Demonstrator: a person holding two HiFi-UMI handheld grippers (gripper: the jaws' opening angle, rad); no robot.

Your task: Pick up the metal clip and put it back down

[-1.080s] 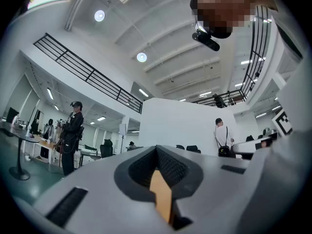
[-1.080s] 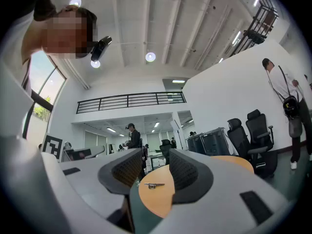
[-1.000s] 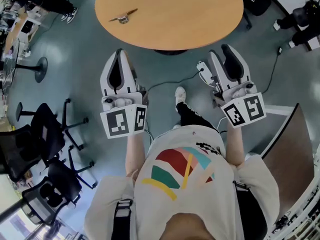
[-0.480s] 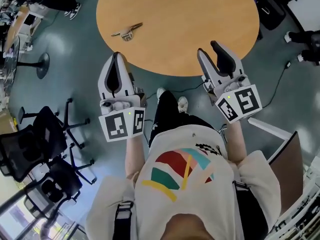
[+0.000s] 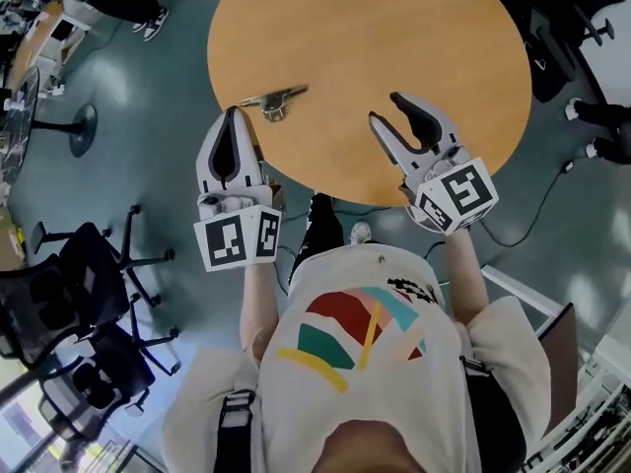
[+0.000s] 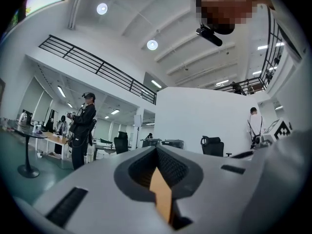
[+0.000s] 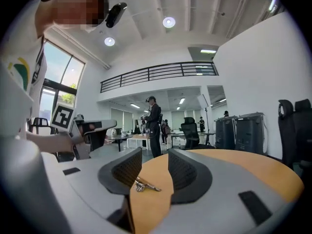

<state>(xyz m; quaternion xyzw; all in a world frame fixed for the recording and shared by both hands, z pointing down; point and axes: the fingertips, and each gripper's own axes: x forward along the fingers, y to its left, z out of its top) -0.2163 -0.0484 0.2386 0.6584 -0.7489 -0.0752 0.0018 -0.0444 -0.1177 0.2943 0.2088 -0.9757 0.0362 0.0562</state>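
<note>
The metal clip lies flat on the round wooden table, near its left front edge. My left gripper hovers just left of and below the clip at the table's rim, jaws shut with nothing between them. In the left gripper view only a sliver of tabletop shows through the closed jaws. My right gripper stands open over the front of the table, pointing left toward the clip. In the right gripper view the clip rests on the wood beyond the open jaws, apart from them.
Black office chairs crowd the floor at the left. A round stand base sits further up. A cable runs on the floor to the right of the table. A person stands in the room beyond.
The table and clip have drawn nearer over the second. Both grippers now reach over the table's front edge, and the right one has swung left toward the clip.
</note>
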